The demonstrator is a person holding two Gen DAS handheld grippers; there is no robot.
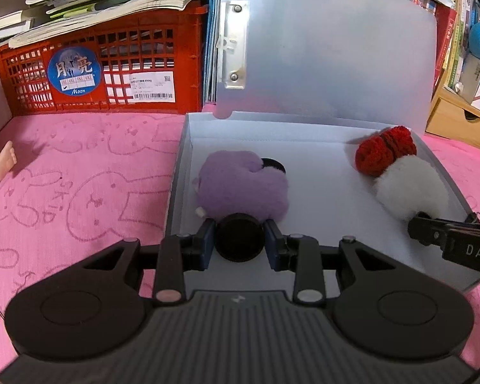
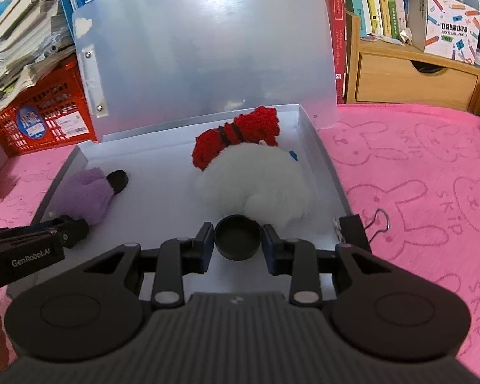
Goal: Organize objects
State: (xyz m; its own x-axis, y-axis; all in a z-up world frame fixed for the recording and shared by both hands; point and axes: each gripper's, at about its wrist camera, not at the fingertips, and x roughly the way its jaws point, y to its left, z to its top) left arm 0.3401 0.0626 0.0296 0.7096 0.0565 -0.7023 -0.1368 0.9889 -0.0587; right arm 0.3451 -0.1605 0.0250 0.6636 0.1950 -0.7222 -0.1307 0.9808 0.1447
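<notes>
I am working over the open box (image 1: pixel 307 121) on the pink towel (image 1: pixel 80 192) — both toys are lying inside it, so I judge I am at the placing-and-letting-go step. My left gripper (image 1: pixel 239 240) is sitting with its jaws around the black foot of the purple toy (image 1: pixel 240 185) at lower centre; my right gripper (image 2: pixel 237 238) is likewise bracketing the black foot of the white toy (image 2: pixel 256 182). Whether either is squeezing, I cannot tell. Next — spreading wide and backing out cleanly.
</notes>
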